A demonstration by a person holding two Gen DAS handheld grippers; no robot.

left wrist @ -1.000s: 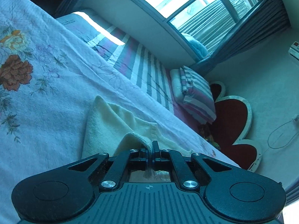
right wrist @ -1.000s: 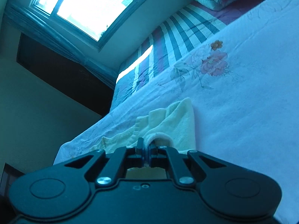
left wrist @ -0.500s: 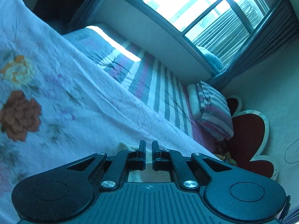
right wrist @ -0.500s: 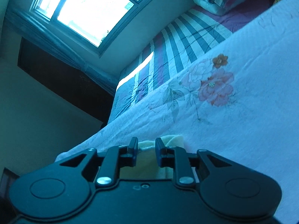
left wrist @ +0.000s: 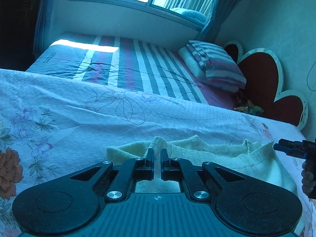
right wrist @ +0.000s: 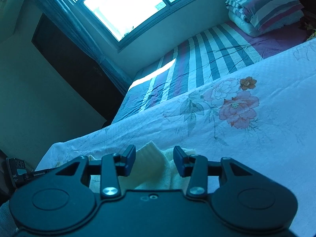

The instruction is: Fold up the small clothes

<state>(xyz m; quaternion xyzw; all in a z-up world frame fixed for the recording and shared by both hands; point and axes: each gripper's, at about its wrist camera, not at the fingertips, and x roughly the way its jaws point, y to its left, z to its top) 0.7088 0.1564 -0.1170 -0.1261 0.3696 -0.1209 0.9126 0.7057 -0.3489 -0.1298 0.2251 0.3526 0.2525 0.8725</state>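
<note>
Left wrist view puts your pale yellow garment (left wrist: 217,158) low in the frame, lying rumpled across the floral bedspread (left wrist: 79,122) from just left of centre out to the right edge, with a raised ridge of cloth poking up right behind the fingertips. Your left gripper (left wrist: 157,158) sits over the near edge of it with its fingers parted by a narrow gap; cloth shows through that gap, but you cannot tell from here whether the pads touch it, and nothing is pinched. At the far right of this frame you can see the tip of your right gripper (left wrist: 290,148) beside the garment's right end, with your right hand (left wrist: 308,179) below it.

From the right wrist view, the same garment (right wrist: 152,165) fills the lower centre, a folded corner standing up between the fingers. Your right gripper (right wrist: 154,160) is spread wide, both pads well clear of the cloth, so it is released. The left gripper's body (right wrist: 19,169) peeks in at the lower left edge.

Beyond the garment the bedspread runs upward in both frames, with pink and orange flowers (right wrist: 239,108) printed at the right in the right wrist view. Behind it lies a striped sheet (left wrist: 138,69), then a striped pillow on folded bedding (left wrist: 215,65) at the upper right, a red scalloped headboard (left wrist: 260,79) beside that, and a bright window (right wrist: 122,6) along the top.
</note>
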